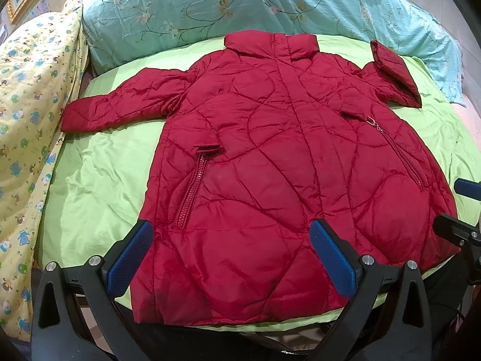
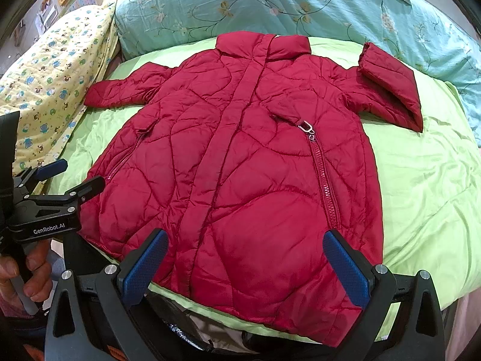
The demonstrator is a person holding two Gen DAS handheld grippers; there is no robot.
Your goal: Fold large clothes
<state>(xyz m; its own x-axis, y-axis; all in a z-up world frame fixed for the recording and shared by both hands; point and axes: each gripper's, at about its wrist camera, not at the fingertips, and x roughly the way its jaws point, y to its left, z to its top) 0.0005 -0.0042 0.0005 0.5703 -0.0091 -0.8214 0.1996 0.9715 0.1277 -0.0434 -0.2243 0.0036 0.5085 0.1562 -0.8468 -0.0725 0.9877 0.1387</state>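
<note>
A red quilted puffer coat (image 1: pixel 264 162) lies front-up and spread flat on a light green sheet (image 1: pixel 99 174), collar toward the pillows, hem toward me. Its left sleeve lies stretched out; its right sleeve (image 1: pixel 393 75) is bent back with the cuff raised. The coat also shows in the right wrist view (image 2: pixel 240 165). My left gripper (image 1: pixel 237 237) is open and empty, above the hem's left part. My right gripper (image 2: pixel 246 249) is open and empty, above the hem's right part. The right gripper also shows at the right edge of the left wrist view (image 1: pixel 460 204), and the left gripper at the left of the right wrist view (image 2: pixel 69 177).
A teal floral pillow or quilt (image 1: pixel 210 9) lies across the head of the bed. A yellow printed blanket (image 1: pixel 33 114) is bunched along the left side. The green sheet (image 2: pixel 421 186) lies bare to the coat's right. The bed's front edge is just below the hem.
</note>
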